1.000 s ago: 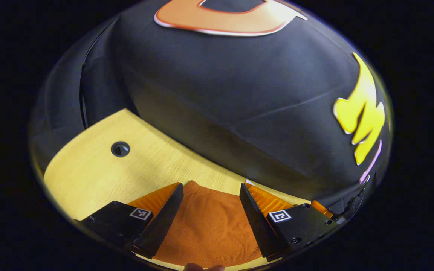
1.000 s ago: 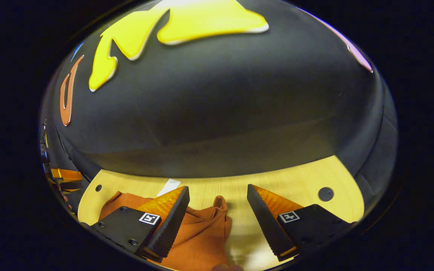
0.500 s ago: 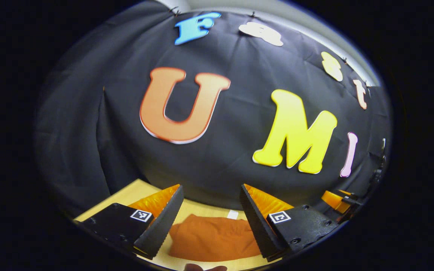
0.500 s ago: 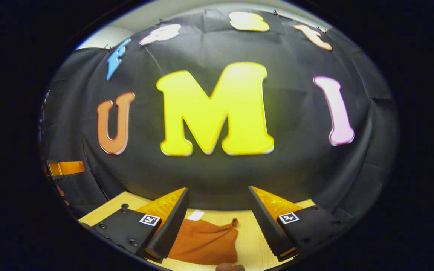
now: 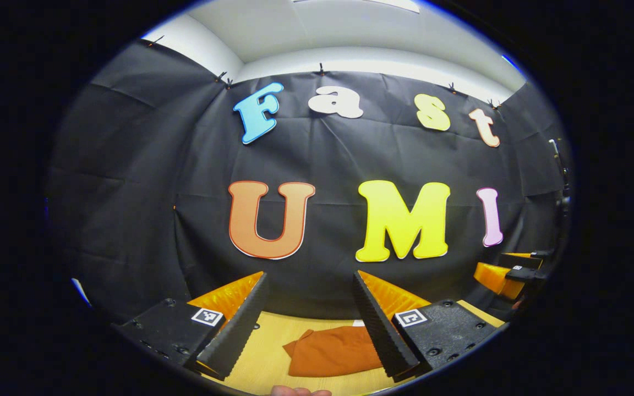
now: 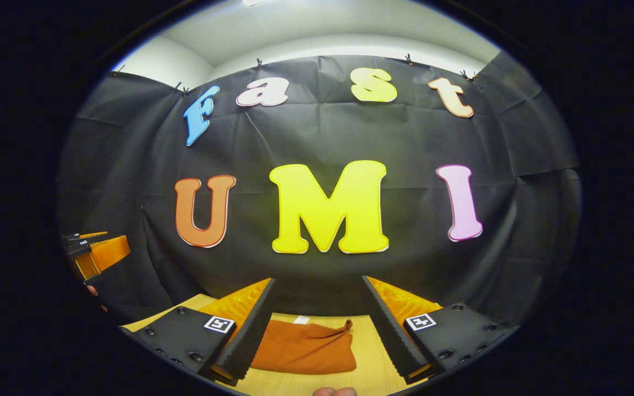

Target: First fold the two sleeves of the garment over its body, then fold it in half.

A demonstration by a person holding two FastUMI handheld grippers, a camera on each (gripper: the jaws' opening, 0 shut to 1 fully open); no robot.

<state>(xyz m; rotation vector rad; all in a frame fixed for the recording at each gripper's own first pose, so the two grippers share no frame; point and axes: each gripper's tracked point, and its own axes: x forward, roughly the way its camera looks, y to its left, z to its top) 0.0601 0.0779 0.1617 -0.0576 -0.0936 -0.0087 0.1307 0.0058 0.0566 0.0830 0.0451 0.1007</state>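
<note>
The rust-orange garment (image 5: 332, 351) lies folded into a small bundle on the light wooden table (image 5: 264, 352). My left gripper (image 5: 309, 278) is open, raised well above and back from it, with nothing between its fingers. In the right gripper view the same bundle (image 6: 306, 347) rests flat on the table (image 6: 372, 366), a small corner of cloth sticking up at its far right end. My right gripper (image 6: 317, 283) is open too, held up and away from the garment. The right gripper (image 5: 507, 272) shows at the right edge of the left gripper view, and the left gripper (image 6: 94, 253) at the left edge of the right gripper view.
A small white tag (image 6: 300, 319) lies on the table just beyond the garment. The booth's black cloth wall (image 6: 317, 137) rises right behind the table's far edge. A fingertip (image 6: 334, 391) shows at the bottom of the right gripper view.
Both grippers have lifted and tilted up away from the garment, which now sits farther off and smaller below them. Both stayed open throughout.
</note>
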